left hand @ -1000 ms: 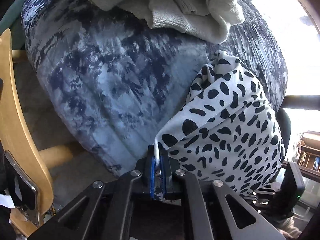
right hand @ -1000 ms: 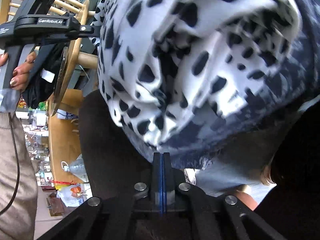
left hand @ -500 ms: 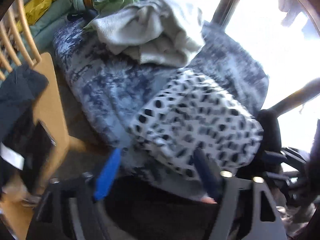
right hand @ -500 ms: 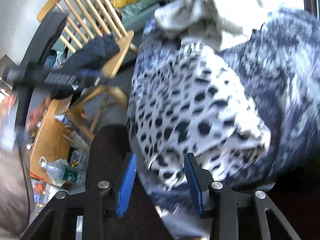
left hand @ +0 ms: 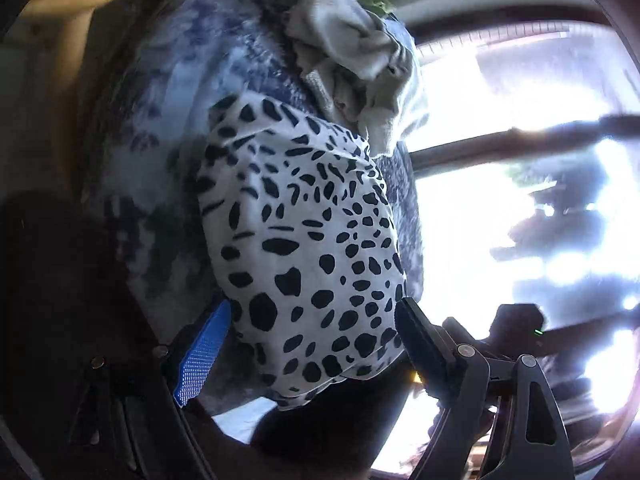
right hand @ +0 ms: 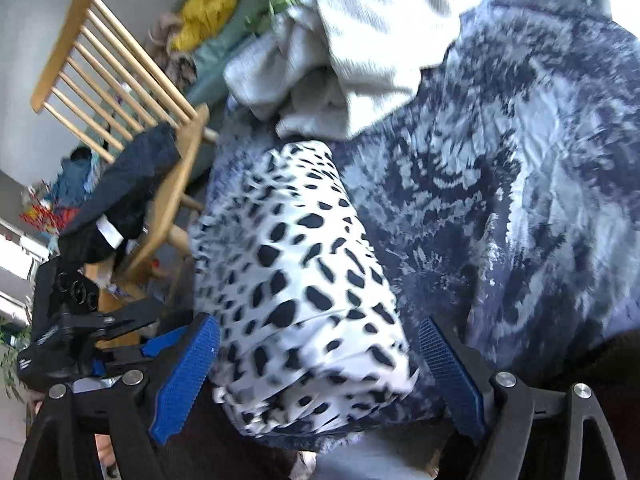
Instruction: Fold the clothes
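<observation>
**Spotted garment lies folded on the blue blanket, both tools spread wide**

In the right wrist view, a wooden spindle-back chair stands at 10 o'clock, with a dark navy garment draped over its seat edge. Below it, at 8 o'clock, the left tool shows from the side, its blue pads apart and nothing between them.

At the centre lies the white garment with black spots, folded into a compact bundle on a mottled blue-and-white blanket. The right tool hangs just in front of the bundle's near edge. Its jaws are opening, one blue pad at 7 o'clock and the other at 5 o'clock, either side of the fold; neither pad presses on the cloth. Above the spotted garment, at 12 o'clock, a heap of pale grey-white clothes rests on the same blanket, touching the bundle's far end. Yellow and pale green fabrics lie farther back at 11 o'clock.

In the left wrist view, the spotted garment fills the middle, the left tool wide open in front of it and clear of the cloth. The pale heap sits at 12 o'clock, and a bright window takes up the right side from 1 to 4 o'clock.
</observation>
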`<state>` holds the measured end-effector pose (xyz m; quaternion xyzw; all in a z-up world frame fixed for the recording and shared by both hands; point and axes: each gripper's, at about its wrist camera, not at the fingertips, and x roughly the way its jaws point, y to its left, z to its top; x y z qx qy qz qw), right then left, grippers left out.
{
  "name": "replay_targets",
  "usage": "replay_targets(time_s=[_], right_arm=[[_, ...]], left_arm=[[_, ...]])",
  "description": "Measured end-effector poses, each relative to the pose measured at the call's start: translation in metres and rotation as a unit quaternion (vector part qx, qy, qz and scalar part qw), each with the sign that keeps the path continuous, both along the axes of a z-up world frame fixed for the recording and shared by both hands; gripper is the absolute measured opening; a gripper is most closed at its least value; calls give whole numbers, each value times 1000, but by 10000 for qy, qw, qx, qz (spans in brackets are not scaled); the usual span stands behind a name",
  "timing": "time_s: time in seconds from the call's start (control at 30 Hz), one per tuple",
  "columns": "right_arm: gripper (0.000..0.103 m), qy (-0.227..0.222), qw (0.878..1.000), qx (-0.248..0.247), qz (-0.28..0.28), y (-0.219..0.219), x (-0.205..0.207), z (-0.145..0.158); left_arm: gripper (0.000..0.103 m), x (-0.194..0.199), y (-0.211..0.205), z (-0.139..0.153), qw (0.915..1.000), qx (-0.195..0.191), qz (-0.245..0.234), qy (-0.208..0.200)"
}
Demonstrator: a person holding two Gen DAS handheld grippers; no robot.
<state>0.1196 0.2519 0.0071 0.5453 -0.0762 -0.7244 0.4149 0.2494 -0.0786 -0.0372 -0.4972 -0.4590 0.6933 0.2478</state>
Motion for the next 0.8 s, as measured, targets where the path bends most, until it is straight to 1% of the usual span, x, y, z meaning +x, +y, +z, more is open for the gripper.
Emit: replay_targets(time_s=[0.1, 0.2, 0.27, 0.3, 0.33, 0.37, 0.43, 0.53, 0.6, 0.63, 0.7, 0.8], right_arm=[[85, -403, 9990, 76, 199, -10, -13, -22], [84, -985, 9936, -158, 532, -19, -14, -41], [75, -970, 9927, -115, 702, -25, -7, -42], [55, -1049, 9915, -126, 758, -27, -5, -42], [31, -1208, 9894, -173, 793, -28, -4, -43], [26, -1367, 9869, -219, 828, -28, -4, -43], [23, -1590, 9836, -335, 788, -27, -6, -39], [21, -1752, 9801, -580, 728, -28, -9, -25], [21, -1822, 9770, -809, 752, -32, -10, -13], [21, -1834, 9759, -910, 759, -34, -11, -7], [20, -1828, 9743, -1067, 769, -41, -12, 5], [20, -1917, 9703, -1277, 741, -47, -15, 16]], left_arm=[[87, 6, 5, -7, 9998, 204, -17, -89], [87, 11, 4, -13, 9991, 378, 108, -131], [87, 12, 4, -15, 9982, 566, 161, -151], [87, 12, 4, -15, 9981, 577, 132, -143], [87, 12, 6, -15, 9982, 557, 139, -159], [87, 11, 7, -14, 9983, 536, 151, -174], [87, 13, 9, -12, 9981, 545, 208, -177], [88, 19, 7, -13, 9961, 796, 288, -235], [88, 22, 5, -16, 9934, 983, 499, -323], [88, 25, 2, -19, 9908, 1100, 678, -391], [89, 32, -2, -23, 9822, 1446, 1059, -553], [91, 38, -4, -32, 9652, 2016, 1447, -827]])
